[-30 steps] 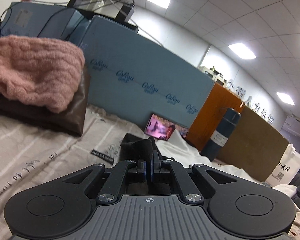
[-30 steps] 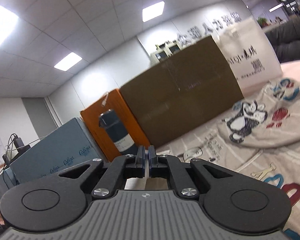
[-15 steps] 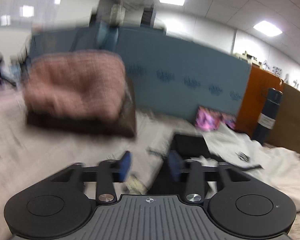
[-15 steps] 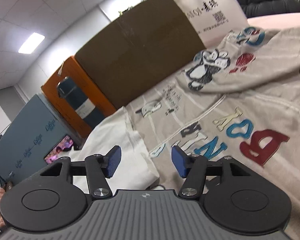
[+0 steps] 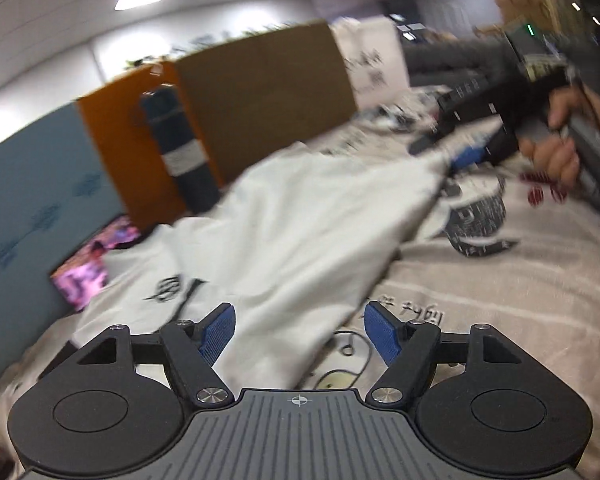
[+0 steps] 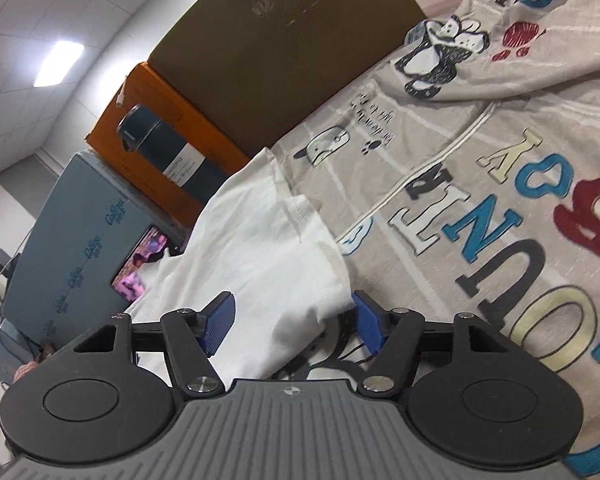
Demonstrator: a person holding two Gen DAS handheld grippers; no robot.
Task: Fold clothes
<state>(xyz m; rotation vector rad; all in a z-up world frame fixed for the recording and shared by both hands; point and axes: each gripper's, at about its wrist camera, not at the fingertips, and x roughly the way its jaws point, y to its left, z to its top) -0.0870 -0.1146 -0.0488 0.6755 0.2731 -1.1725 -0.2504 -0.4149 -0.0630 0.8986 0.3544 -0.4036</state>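
A white T-shirt [image 5: 300, 208] lies crumpled on a beige printed sheet [image 5: 500, 280]. My left gripper [image 5: 300, 334] hovers over the shirt's near edge. Its jaws are opening and cloth lies below the gap, not pinched. In the right wrist view a fold of the white T-shirt [image 6: 260, 248] sits between the blue pads [image 6: 218, 320] of my right gripper [image 6: 292, 320]. Those jaws are opening too, and the pads do not press on the cloth. The left wrist view also shows a hand [image 5: 556, 148] holding the right gripper at the shirt's far corner.
Behind the sheet stand a blue box [image 5: 28, 184], an orange box [image 5: 112, 132], a brown cardboard box [image 5: 268, 92] and a white bag [image 5: 372, 60]. A dark blue flask [image 5: 180, 140] and a lit phone [image 5: 88, 268] lean against them.
Both grippers went from shut to open. The left view swung right, off the pink sweater and onto the white shirt. The right gripper tilted down over the shirt's fold.
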